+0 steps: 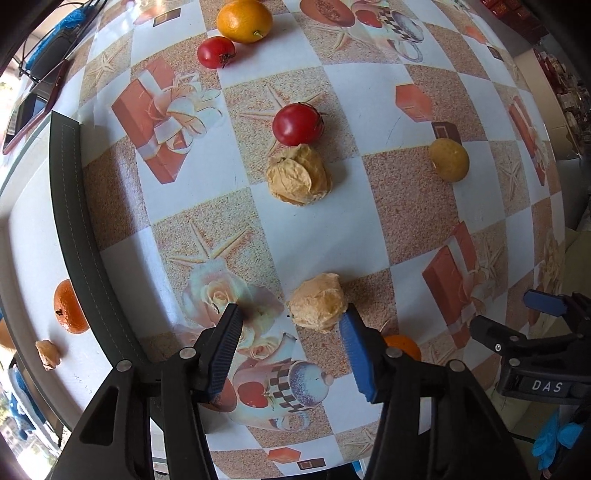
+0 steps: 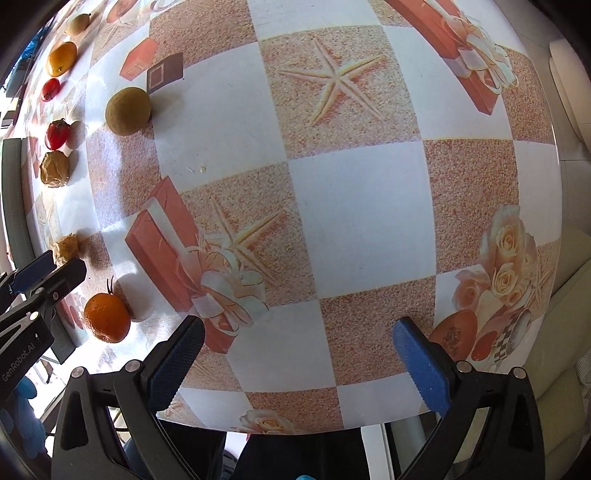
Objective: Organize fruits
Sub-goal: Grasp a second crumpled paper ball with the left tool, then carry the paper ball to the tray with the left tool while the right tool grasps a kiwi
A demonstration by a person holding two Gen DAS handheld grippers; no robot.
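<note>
In the left wrist view my left gripper (image 1: 291, 317) is open, its fingers on either side of a papery husked fruit (image 1: 318, 302) on the patterned tablecloth. A second husked fruit (image 1: 298, 174) lies farther off, with a red tomato (image 1: 296, 123) behind it, a yellow round fruit (image 1: 448, 159) to the right, and a smaller tomato (image 1: 215, 51) and an orange (image 1: 244, 20) at the far edge. My right gripper (image 2: 297, 339) is open and empty over bare cloth. A mandarin (image 2: 107, 317) lies to its left.
A dark-rimmed white tray (image 1: 70, 206) at the left holds a mandarin (image 1: 68, 307) and a small husked fruit (image 1: 48, 353). A tablet lies beyond it at the far left. The table's near edge is just below both grippers.
</note>
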